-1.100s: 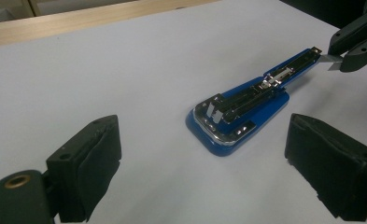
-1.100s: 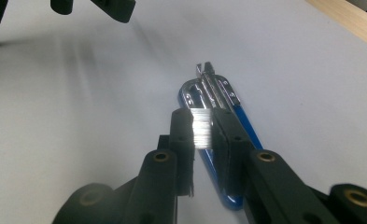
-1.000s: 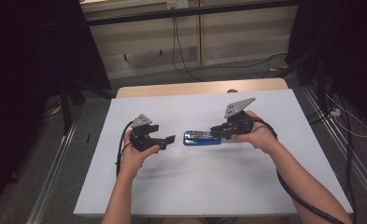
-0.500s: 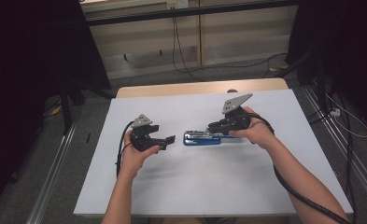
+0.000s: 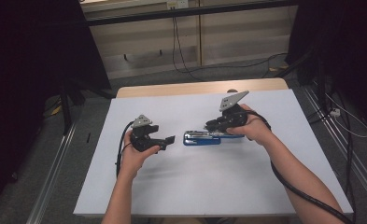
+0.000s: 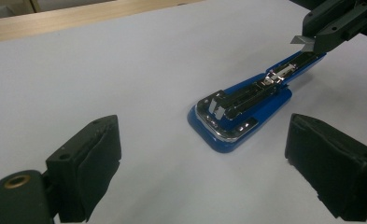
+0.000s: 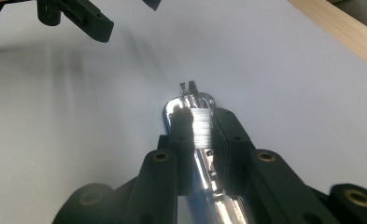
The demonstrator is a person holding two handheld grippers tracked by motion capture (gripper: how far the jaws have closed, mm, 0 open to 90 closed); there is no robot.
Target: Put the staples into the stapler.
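Note:
A blue stapler (image 5: 202,138) lies flat on the white table top (image 5: 209,186), its chrome magazine facing up (image 6: 239,109). My right gripper (image 5: 211,125) hangs over the stapler's right end, shut on a short silver strip of staples (image 7: 201,128). The strip shows between the fingers (image 7: 181,130), with the stapler's chrome nose (image 7: 190,99) just beyond. In the left gripper view the right gripper (image 6: 307,42) holds the silver piece above the stapler's far end. My left gripper (image 5: 165,140) rests left of the stapler, open (image 6: 209,177), a short gap from the stapler's near end.
A wooden table edge (image 5: 195,87) runs along the far side of the white sheet. Cables (image 5: 302,186) trail from both grippers. The left gripper (image 7: 74,16) appears at the top left of the right gripper view. Dark floor and metal rails flank the table.
My right gripper has lifted and tilted slightly over the stapler's right end. The left gripper and the stapler have stayed put.

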